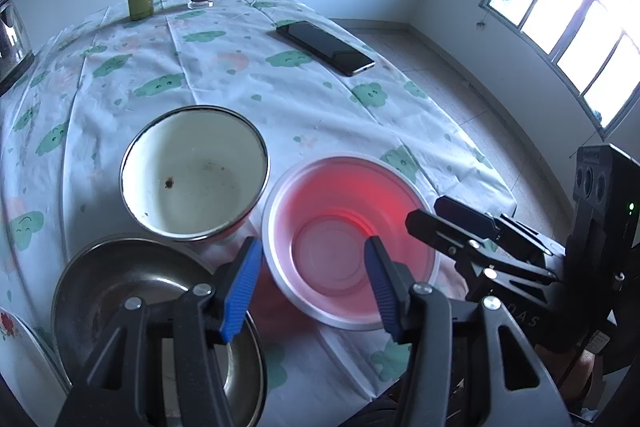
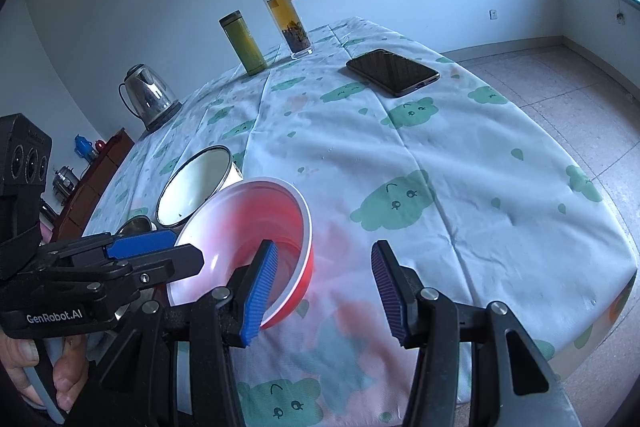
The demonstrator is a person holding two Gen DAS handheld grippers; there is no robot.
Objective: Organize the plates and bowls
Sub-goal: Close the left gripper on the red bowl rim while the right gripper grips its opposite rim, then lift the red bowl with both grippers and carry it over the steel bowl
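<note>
While both grippers hover over the tablecloth, neither grips anything. Left gripper: jaws parted, near rim of the red bowl between them, no pad pressing on it. Right gripper: jaws apart, bare cloth between; its left pad sits at the bowl's rim, contact unclear. White enamel bowl just beyond the left jaw, steel bowl under that jaw. Phone, two bottles far ahead.
</note>
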